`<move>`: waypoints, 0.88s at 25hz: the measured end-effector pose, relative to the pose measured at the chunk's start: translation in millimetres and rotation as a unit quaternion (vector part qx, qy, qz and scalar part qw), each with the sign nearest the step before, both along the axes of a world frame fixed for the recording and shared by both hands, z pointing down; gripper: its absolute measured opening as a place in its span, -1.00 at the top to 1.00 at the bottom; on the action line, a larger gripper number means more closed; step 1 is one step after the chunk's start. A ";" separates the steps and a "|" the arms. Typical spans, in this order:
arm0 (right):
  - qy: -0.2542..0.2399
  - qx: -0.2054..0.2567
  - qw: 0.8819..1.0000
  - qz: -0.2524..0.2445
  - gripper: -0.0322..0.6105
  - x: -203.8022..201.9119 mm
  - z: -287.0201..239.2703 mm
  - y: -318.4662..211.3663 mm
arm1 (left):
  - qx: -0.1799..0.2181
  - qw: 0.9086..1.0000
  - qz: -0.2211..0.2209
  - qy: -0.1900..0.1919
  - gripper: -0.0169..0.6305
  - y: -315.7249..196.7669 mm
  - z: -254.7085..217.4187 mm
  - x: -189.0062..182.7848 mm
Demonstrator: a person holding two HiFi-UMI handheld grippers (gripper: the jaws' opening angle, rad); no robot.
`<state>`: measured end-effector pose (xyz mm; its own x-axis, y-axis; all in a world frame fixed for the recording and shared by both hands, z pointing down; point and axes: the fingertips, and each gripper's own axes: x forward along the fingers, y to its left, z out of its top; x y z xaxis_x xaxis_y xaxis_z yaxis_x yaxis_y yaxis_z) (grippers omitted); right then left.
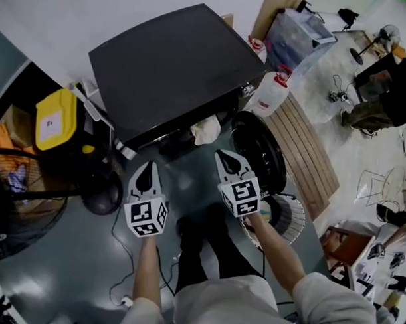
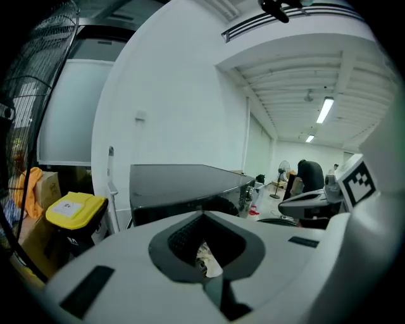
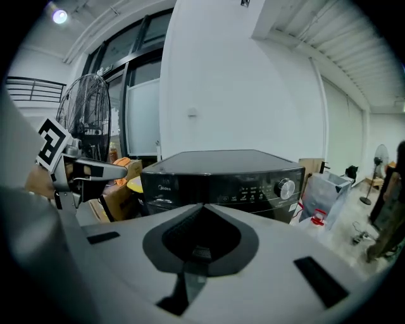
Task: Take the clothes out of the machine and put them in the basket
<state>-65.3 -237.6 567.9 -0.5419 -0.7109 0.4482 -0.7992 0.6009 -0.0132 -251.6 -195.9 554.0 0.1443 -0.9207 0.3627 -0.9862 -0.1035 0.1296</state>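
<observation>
Nearest, both of the person's forearms reach forward over the grey floor [image 1: 67, 253], each hand carrying one gripper. The left gripper [image 1: 147, 167] has its jaws brought together, tips meeting and nothing between them; its own view [image 2: 204, 214] shows the same. The right gripper [image 1: 226, 156] is likewise closed and empty, as its view confirms [image 3: 202, 205]. Both point slightly downward at the front of the machine and touch nothing.

Just to the right of the right forearm a white slatted basket [image 1: 285, 219] stands on the floor, partly hidden by that arm and close under the round door [image 1: 258, 150], which is swung open to the right.

Beyond the grippers is the black washing machine [image 1: 173, 64], seen from the front in the right gripper view [image 3: 228, 171]. A pale cloth [image 1: 205, 130] hangs out of its front opening, between the two grippers' lines and well apart from both; the left gripper view catches it through the jaw recess [image 2: 207, 256].

Left of the machine stands a yellow-lidded bin [image 1: 56, 118], with a fan [image 1: 9, 204] nearer the left edge. Right of the machine's far corner sits a white bottle [image 1: 272, 92] beside wooden boards [image 1: 310, 152].
</observation>
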 end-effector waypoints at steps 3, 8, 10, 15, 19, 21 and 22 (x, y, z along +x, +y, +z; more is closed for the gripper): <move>0.002 -0.005 1.000 -0.006 0.83 9.4 23.4 -10.8 | -0.005 1.000 -0.003 0.003 0.89 -8.6 22.0 15.0; 0.002 -0.009 1.000 -0.004 0.83 15.0 59.9 -25.6 | -0.010 1.000 0.000 0.007 0.89 -20.1 58.8 26.4; 0.001 -0.012 1.000 0.001 0.83 15.8 76.5 -30.9 | -0.012 1.000 0.003 0.008 0.89 -22.9 75.1 27.8; -0.005 -0.018 1.000 0.020 0.83 12.0 129.3 -46.3 | -0.017 1.000 0.007 0.008 0.89 -26.4 121.7 23.7; -0.002 -0.017 0.999 0.029 0.83 10.9 181.8 -55.7 | -0.016 1.000 0.015 0.010 0.89 -23.8 162.1 27.9; 0.002 -0.014 1.000 0.028 0.83 6.4 209.3 -64.5 | -0.015 1.000 0.019 0.008 0.89 -25.4 185.5 27.1; 0.003 -0.011 1.000 0.027 0.83 3.3 223.1 -70.6 | -0.014 1.000 0.020 0.008 0.89 -28.0 198.2 25.8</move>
